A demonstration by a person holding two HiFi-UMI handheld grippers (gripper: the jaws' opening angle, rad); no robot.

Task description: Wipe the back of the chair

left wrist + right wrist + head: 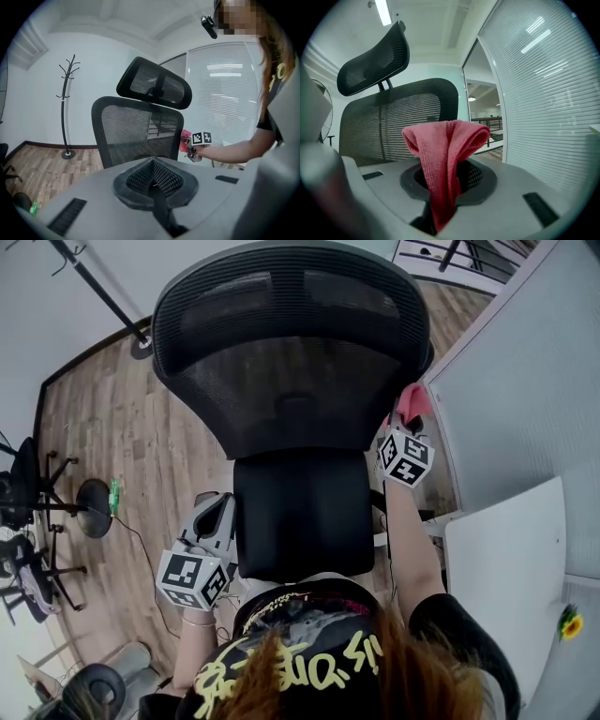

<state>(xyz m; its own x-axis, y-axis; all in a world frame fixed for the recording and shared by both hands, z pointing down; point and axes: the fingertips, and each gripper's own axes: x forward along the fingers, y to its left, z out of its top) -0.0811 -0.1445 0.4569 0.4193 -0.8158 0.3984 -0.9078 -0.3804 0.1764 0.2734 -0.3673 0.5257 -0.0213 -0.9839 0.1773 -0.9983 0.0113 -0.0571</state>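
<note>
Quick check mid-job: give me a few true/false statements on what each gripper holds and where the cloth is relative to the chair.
1. The right gripper is shut on a pink cloth. True.
2. The left gripper holds a second cloth. False: its jaws are together with nothing between them.
3. The backrest is solid leather. False: it is black mesh.
4. In the head view, the pink cloth is beside the backrest's right edge. True.
</note>
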